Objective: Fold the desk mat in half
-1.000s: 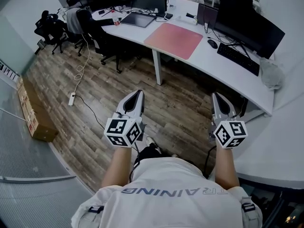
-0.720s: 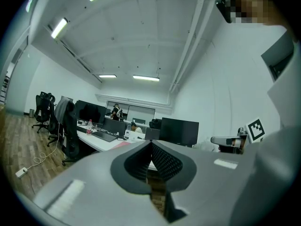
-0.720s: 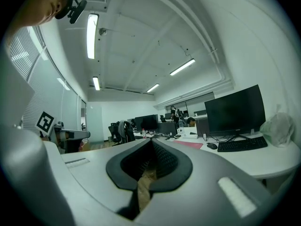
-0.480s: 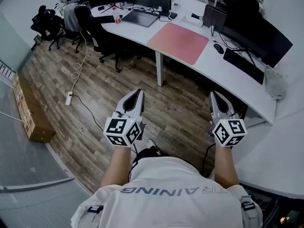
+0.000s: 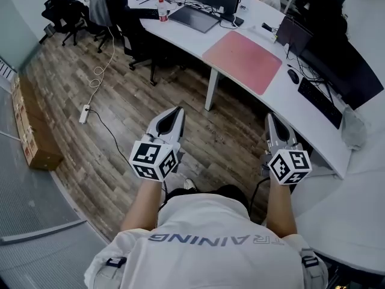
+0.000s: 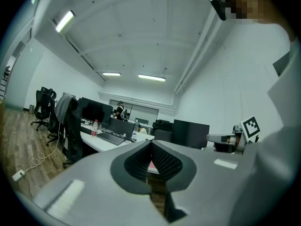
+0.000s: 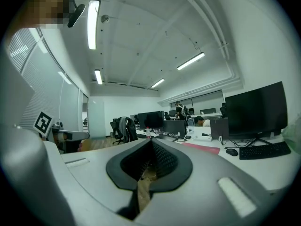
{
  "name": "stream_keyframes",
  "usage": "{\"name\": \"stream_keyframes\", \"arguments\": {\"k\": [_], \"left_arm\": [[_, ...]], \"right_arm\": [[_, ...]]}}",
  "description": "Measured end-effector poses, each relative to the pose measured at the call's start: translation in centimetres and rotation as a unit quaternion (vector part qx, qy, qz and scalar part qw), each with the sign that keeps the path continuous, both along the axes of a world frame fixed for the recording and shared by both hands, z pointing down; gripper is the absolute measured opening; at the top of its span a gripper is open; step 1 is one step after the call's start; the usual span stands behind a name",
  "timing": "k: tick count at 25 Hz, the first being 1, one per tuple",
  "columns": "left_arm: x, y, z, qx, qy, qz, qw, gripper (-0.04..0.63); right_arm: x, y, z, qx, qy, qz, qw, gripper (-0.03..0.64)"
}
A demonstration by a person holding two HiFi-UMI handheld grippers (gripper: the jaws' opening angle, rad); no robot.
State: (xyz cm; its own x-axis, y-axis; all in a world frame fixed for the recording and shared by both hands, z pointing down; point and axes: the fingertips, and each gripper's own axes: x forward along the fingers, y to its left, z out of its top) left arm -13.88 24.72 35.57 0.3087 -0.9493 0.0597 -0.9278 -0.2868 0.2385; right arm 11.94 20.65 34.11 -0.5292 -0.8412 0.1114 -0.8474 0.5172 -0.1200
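Note:
A pink desk mat (image 5: 243, 60) lies flat and unfolded on the long white desk (image 5: 283, 110), far ahead of both grippers. In the right gripper view the desk mat (image 7: 202, 147) shows as a thin pink strip beyond the jaws. My left gripper (image 5: 176, 114) hangs over the wood floor, shut and empty. My right gripper (image 5: 270, 120) hovers level with it near the desk's front edge, also shut with nothing held. Both are well short of the mat.
A keyboard (image 5: 317, 94), mouse (image 5: 293, 76) and dark monitors (image 5: 346, 62) sit right of the mat; a laptop (image 5: 194, 18) lies left of it. Office chairs (image 5: 129, 32) stand at the desk. A power strip (image 5: 84, 113) and cardboard box (image 5: 31, 138) lie on the floor at left.
The view has shifted: desk and mat sit further right and lower in the head view. The left gripper tilted slightly rightward. Both grippers stay shut.

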Motion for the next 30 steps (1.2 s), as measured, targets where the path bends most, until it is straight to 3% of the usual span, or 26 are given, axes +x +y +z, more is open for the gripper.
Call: {"name": "stream_keyframes", "arguments": {"k": [11,20,25,30], "left_arm": [[-4.4,-3.5,1.5,-0.006,0.021,-0.006,0.9997,0.003],[-5.4,-8.3,-0.1,0.008,-0.002,0.0,1.0,0.003],[-5.3,-12.9,-0.4,0.005,-0.014,-0.001,0.9999,0.003],[-2.5,-18.8,-0.6,0.003,-0.035,0.028,0.999,0.003]], "right_arm": [[-5.0,-5.0,1.2,-0.015,0.02,-0.019,1.0,0.017],[-8.8,-11.1,1.2,-0.009,0.003,-0.048,0.999,0.017],[-7.5,-15.5,1.4,-0.01,-0.006,-0.038,0.999,0.017],[-3.5,-20.5,2.2,-0.016,-0.016,-0.007,1.0,0.017]]}}
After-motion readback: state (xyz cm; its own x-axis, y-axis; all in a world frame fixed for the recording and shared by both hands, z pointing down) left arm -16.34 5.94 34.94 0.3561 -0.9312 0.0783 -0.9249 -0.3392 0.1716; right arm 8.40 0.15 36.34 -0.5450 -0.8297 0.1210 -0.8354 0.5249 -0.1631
